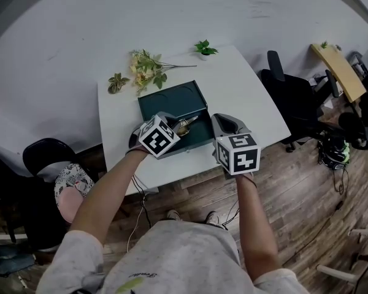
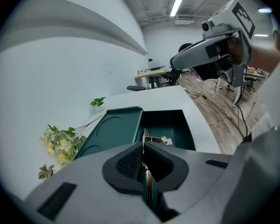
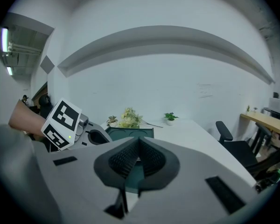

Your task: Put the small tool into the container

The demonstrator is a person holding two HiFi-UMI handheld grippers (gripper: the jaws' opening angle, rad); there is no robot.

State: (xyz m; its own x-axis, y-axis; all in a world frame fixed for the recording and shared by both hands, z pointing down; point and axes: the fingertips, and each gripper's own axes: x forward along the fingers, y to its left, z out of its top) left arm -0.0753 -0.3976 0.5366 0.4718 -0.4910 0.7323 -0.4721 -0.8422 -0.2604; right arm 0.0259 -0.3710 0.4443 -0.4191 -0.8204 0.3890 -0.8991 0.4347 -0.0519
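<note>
A dark green container [image 1: 172,100] lies open on the white table [image 1: 245,97], its lid [image 2: 113,130] folded back beside the tray [image 2: 175,127]. My left gripper [image 1: 173,125] is shut on a thin metal tool [image 2: 148,181]. The tool runs between the pads, and its silvery front end [image 1: 186,126] hangs over the tray. My right gripper [image 1: 224,120] is at the container's near right corner, just right of the left one. Its jaws are shut, with nothing between the pads [image 3: 149,157]. The right gripper view also shows the container [image 3: 130,133] and the left gripper's marker cube [image 3: 61,123].
A bunch of pale flowers [image 1: 146,66], a leaf sprig [image 1: 117,82] and a small potted plant [image 1: 204,49] lie along the table's far side. A black office chair [image 1: 294,94] stands to the right, a dark stool [image 1: 46,155] to the left. Cables [image 1: 138,204] trail over the wooden floor.
</note>
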